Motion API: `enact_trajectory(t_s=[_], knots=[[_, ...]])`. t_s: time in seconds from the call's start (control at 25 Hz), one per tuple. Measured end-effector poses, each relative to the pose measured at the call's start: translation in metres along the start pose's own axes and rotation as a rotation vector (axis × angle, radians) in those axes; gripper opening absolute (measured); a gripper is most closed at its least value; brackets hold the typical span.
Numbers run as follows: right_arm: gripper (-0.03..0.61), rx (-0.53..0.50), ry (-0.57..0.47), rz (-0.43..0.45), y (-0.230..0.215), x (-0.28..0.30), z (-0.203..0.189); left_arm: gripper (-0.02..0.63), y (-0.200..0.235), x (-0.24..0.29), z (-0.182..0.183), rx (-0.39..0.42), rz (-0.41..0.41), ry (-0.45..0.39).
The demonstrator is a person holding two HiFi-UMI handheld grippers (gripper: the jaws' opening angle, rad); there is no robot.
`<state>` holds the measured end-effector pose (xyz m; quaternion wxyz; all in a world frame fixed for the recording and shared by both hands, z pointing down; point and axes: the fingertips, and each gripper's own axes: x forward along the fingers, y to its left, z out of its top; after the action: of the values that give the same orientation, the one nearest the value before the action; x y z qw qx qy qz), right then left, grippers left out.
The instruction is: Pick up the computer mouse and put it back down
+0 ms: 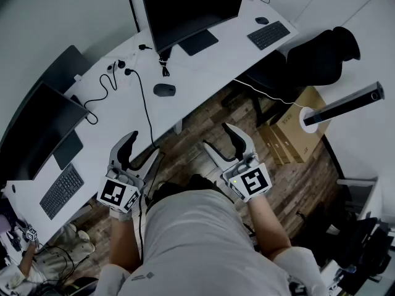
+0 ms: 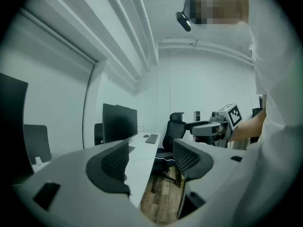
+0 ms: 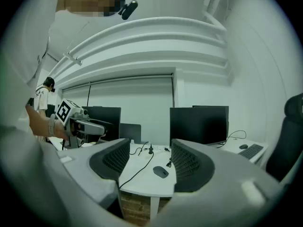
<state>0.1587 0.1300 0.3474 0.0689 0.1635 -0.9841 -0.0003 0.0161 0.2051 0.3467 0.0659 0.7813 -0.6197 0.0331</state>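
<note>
The computer mouse (image 1: 164, 90) lies on the white desk (image 1: 228, 49) just beside a black cable (image 1: 144, 102), well apart from both grippers. The left gripper (image 1: 141, 150) and right gripper (image 1: 221, 139) hang over the wooden floor (image 1: 185, 150), jaws wide apart, holding nothing
</note>
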Motion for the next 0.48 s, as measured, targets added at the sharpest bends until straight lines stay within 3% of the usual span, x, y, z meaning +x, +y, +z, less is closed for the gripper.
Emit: enact_trajectory(t_s=[0.48], knots=[[0.264, 0.037, -0.021, 0.073, -0.032, -0.008, -0.014, 0.275, -0.021, 0.035, -0.009, 0.003, 0.049, 0.034]])
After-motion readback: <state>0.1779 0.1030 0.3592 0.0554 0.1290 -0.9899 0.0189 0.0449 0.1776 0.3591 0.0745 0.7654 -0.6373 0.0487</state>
